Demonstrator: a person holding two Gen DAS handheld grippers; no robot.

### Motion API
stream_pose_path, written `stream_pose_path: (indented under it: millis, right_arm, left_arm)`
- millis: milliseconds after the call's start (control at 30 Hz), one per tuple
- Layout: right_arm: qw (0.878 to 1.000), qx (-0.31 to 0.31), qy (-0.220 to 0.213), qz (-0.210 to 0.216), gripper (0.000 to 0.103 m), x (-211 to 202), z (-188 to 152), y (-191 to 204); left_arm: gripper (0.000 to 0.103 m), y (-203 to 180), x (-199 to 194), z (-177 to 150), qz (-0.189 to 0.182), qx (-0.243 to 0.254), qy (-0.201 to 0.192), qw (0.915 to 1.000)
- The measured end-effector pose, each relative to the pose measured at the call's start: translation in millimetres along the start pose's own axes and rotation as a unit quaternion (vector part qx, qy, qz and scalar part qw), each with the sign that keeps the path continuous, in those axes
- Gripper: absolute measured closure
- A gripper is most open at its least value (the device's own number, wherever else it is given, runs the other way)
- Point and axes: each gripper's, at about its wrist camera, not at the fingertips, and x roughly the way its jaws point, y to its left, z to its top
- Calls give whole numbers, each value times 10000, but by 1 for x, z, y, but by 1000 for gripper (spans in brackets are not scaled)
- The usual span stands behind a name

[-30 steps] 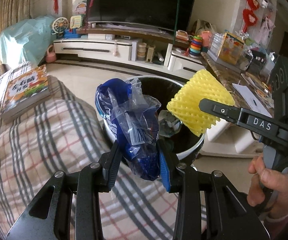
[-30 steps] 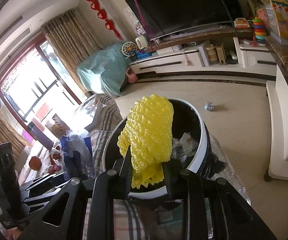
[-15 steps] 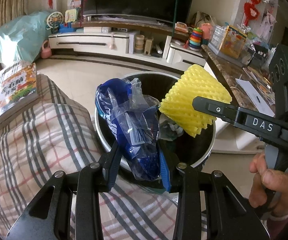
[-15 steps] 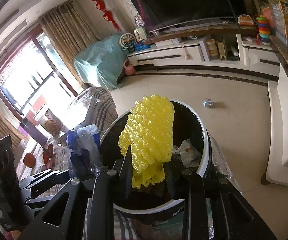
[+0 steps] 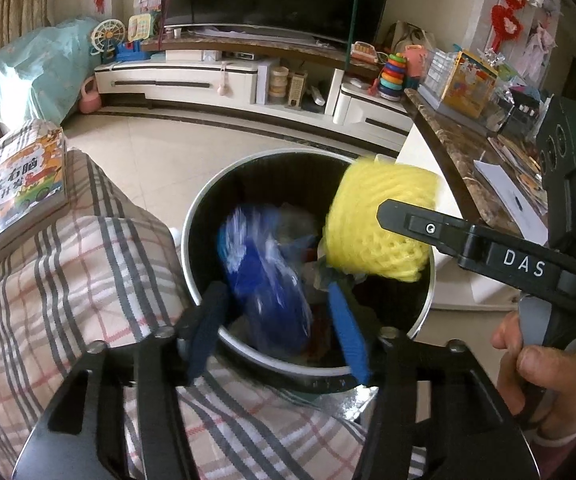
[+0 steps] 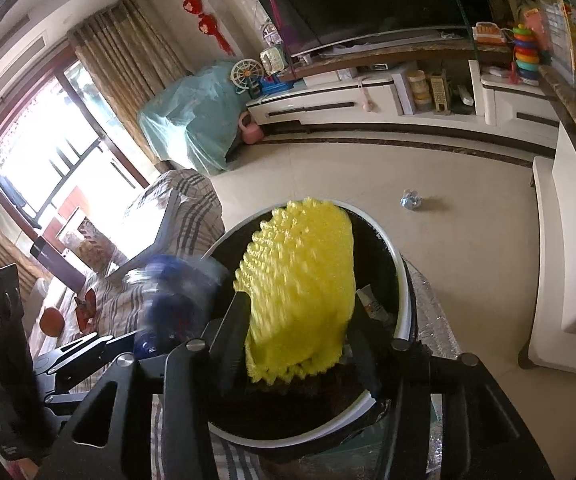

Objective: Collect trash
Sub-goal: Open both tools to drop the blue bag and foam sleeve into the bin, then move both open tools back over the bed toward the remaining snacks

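Blue plastic wrapper (image 5: 265, 280) is dropping, blurred, into the trash bin (image 5: 191, 220) at mid-frame, since the left gripper (image 5: 277, 328) has just spread apart; the right gripper (image 6: 298, 340) is likewise releasing its yellow foam net (image 6: 300, 292).

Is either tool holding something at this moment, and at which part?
It seems neither. The left tool is open; the blurred blue bag is loose between its fingers, over the bin. The right tool is open around the blurred yellow foam net.

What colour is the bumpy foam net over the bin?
Bright yellow foam net, clearest in the right wrist view.
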Motion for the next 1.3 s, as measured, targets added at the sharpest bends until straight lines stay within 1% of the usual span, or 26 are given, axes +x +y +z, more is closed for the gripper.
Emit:
stream_pose_path:
  millis: [133, 200, 300, 400, 500, 600, 633, 833, 1067, 1300]
  right_arm:
    - [10000, 57, -62, 12, 42, -3, 0, -2]
    - [9999, 80, -111, 29, 42, -7, 0, -3]
    - [9998, 106, -153, 53, 40, -10, -2, -2]
    - [9997, 121, -191, 92, 33, -14, -4, 0]
    - [9996, 114, -240, 138, 31, -17, -9, 7]
    - [9992, 136, -301, 235, 21, -21, -17, 15]
    - [9991, 139, -311, 264, 20, -21, -19, 18]
    - [9982, 142, -280, 503, 17, -19, -36, 39]
    - [9966, 34, -147, 811, 16, -10, -56, 68]
    - [9947, -72, 0, 1030, 16, -1, -72, 93]
  left_arm:
    - [44, 0, -5, -4, 68, 12, -74, 9999]
    - [44, 3, -9, -8, 62, -43, -111, 9999]
    - [43, 10, -15, -15, 53, -179, -161, 9997]
    - [42, 17, -23, -24, 93, -289, -213, 9993]
    - [41, 27, -32, -36, 119, -450, -267, 9986]
    - [39, 38, -40, -49, 168, -643, -306, 9973]
    - [38, 43, -43, -54, 187, -717, -311, 9968]
    - [37, 69, -60, -81, 310, -1119, -323, 9927]
    - [37, 98, -79, -111, 494, -1419, -358, 9880]
    - [37, 125, -97, -137, 674, -1754, -388, 9814]
